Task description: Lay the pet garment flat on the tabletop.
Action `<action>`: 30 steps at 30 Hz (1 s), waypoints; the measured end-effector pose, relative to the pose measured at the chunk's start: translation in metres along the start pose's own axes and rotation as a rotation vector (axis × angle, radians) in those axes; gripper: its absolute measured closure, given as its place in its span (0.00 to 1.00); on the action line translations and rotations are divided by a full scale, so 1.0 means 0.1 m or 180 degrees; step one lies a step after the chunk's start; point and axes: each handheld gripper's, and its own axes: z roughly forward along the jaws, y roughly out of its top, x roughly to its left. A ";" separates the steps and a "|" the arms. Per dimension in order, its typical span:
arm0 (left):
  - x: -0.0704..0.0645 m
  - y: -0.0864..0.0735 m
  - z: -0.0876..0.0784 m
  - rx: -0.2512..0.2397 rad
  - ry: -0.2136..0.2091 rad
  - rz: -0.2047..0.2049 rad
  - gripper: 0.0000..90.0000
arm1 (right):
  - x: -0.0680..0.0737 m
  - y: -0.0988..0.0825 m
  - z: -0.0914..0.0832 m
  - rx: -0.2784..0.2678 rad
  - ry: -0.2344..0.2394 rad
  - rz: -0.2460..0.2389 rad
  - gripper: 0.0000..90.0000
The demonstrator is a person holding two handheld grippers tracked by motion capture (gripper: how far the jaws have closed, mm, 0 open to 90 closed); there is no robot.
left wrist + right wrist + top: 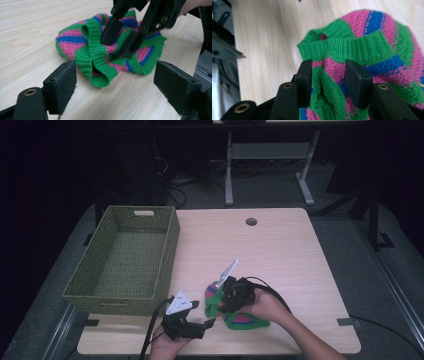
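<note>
At the left of the high view, one woven basket (125,257) of olive-green wicker sits on the table (280,250), rectangular, with sloping walls and a slot handle cut in its far end. The table is pale wood-grain laminate with rounded corners and one round cable hole (251,221) near its far edge.

Low in the frame, just right of the basket's near corner, the left tongs (207,324) are held in one hand (165,346), black and boxy with a grey three-cornered plate on top. In the left gripper view their two flat, felt-faced pads stand wide apart with nothing between them, pointing at the knitted piece (110,47).

That single knitted piece (240,317) lies on the table at lower centre of the high view, between the two tongs. It is a soft, crumpled chunky knit in green, pink and blue stripes, edged with a ribbed green band that folds into a loop.

To its right, the right tongs (220,301) come down on the knit from the other hand (267,306). In the right gripper view their two black pads are drawn narrow, pinching a raised fold of pink and green knit (332,72) just below the ribbed band.

Two tongs, two hands, one basket, one knit.
</note>
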 end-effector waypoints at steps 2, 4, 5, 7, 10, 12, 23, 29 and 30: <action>0.00 0.00 0.00 0.0010 0.0002 0.0014 0.20 | 0.00 -0.01 0.02 0.0002 0.0014 0.0001 0.64; 0.00 0.00 0.00 0.0036 0.0002 0.0023 0.20 | 0.01 -0.02 0.05 0.0021 -0.0003 -0.0004 0.64; 0.00 0.00 0.00 0.0036 0.0004 0.0028 0.20 | 0.01 -0.02 0.05 0.0018 0.0004 -0.0001 0.64; 0.00 0.00 0.01 0.0020 -0.0003 0.0015 0.20 | 0.01 -0.03 0.08 0.0009 -0.0006 0.0001 0.64; 0.00 0.00 0.01 0.0039 0.0000 0.0039 0.20 | 0.02 -0.06 0.10 -0.0037 -0.0035 -0.0008 0.65; 0.00 0.00 0.00 0.0046 0.0003 0.0036 0.20 | 0.03 -0.06 0.10 -0.0045 -0.0075 -0.0027 0.66; 0.01 0.00 0.01 0.0050 0.0006 0.0039 0.20 | 0.04 -0.09 0.11 -0.0108 -0.0194 -0.0008 0.77; 0.01 0.00 0.00 0.0020 0.0022 0.0015 0.20 | 0.03 -0.09 0.09 -0.0110 -0.0211 -0.0014 0.85; 0.01 0.00 0.00 0.0020 0.0031 0.0007 0.20 | 0.03 -0.09 0.09 -0.0108 -0.0215 -0.0016 0.87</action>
